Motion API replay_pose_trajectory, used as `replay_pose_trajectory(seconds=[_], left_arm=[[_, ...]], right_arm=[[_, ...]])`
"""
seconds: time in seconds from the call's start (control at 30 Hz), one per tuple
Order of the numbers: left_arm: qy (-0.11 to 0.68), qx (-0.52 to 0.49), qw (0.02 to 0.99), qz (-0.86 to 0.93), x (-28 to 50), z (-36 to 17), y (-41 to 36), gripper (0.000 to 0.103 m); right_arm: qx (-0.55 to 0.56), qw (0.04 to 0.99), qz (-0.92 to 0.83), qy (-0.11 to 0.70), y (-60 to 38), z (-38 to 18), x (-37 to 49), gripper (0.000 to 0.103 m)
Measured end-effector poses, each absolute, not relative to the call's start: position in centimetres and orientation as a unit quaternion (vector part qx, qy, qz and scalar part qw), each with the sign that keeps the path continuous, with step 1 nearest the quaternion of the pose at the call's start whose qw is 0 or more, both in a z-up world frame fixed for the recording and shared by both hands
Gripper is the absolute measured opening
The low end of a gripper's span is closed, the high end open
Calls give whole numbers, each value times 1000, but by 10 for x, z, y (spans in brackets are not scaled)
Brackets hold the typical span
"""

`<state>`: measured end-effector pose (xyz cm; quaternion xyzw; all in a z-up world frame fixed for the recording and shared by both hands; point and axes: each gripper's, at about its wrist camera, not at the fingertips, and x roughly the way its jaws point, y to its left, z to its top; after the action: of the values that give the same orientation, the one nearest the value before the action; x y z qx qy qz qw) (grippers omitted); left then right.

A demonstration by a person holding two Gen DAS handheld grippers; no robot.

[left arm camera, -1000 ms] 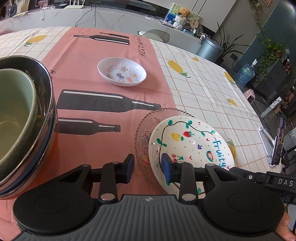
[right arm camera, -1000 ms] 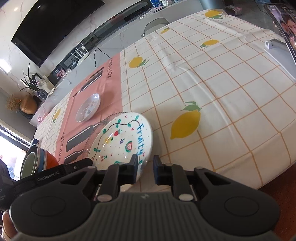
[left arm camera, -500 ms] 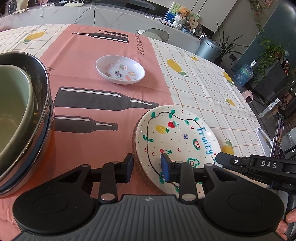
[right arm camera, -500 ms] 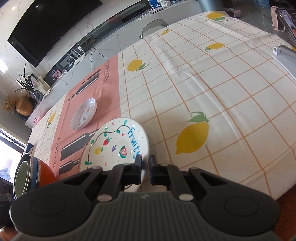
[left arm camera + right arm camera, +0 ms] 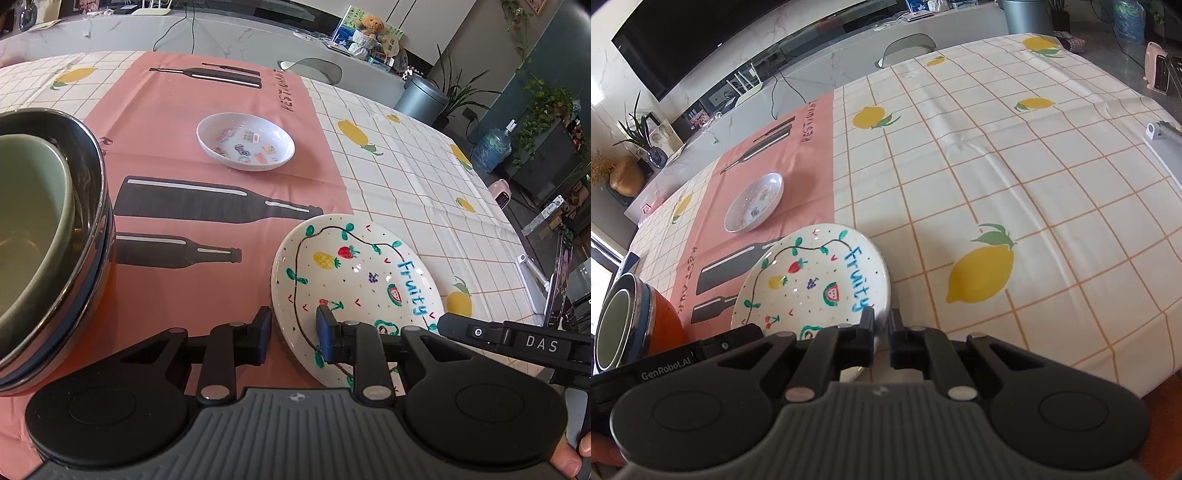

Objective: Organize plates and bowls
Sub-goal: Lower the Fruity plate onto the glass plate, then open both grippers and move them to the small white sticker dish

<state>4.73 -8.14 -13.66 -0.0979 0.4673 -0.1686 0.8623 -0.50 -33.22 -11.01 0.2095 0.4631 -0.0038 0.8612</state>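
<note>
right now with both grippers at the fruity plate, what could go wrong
The right gripper pinches the fruity plate only by its thin rim, so it could slip or tilt if lifted.
The left gripper has just been closing its jaws with the plate's edge between them, not yet pressing. An uneven squeeze could shove the plate.
The stacked bowls stand close beside it, and a swing could knock them.

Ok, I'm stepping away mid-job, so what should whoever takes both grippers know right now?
Right gripper: shut on the Fruity plate at its near rim.
Left gripper: open, jaws just been closing, the plate's rim between them, not pinched.
Nested bowls stand at the left; the small white dish sits alone on the pink runner.
Done: bowls stacked. Left: probably settle the plate, then the dish.
</note>
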Motion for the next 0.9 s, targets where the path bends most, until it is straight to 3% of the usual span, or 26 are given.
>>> replay_pose_trajectory(seconds=[0.33,0.6,0.7,0.9], left_arm=[[435,-83,886,-140,49,-109,-84,30],[426,-114,893,-94,75,-92,-80,31],[415,-125,898,-77,87,-83,-78,41],[410,-151,899,-41,114,-73,-68,51]], right_arm=[[167,886,0,432,-321,-83,-1,27],[161,896,12,414,-308,-68,26,29],[162,899,18,407,-302,-64,40,29],[174,902,30,393,-290,-59,70,29]])
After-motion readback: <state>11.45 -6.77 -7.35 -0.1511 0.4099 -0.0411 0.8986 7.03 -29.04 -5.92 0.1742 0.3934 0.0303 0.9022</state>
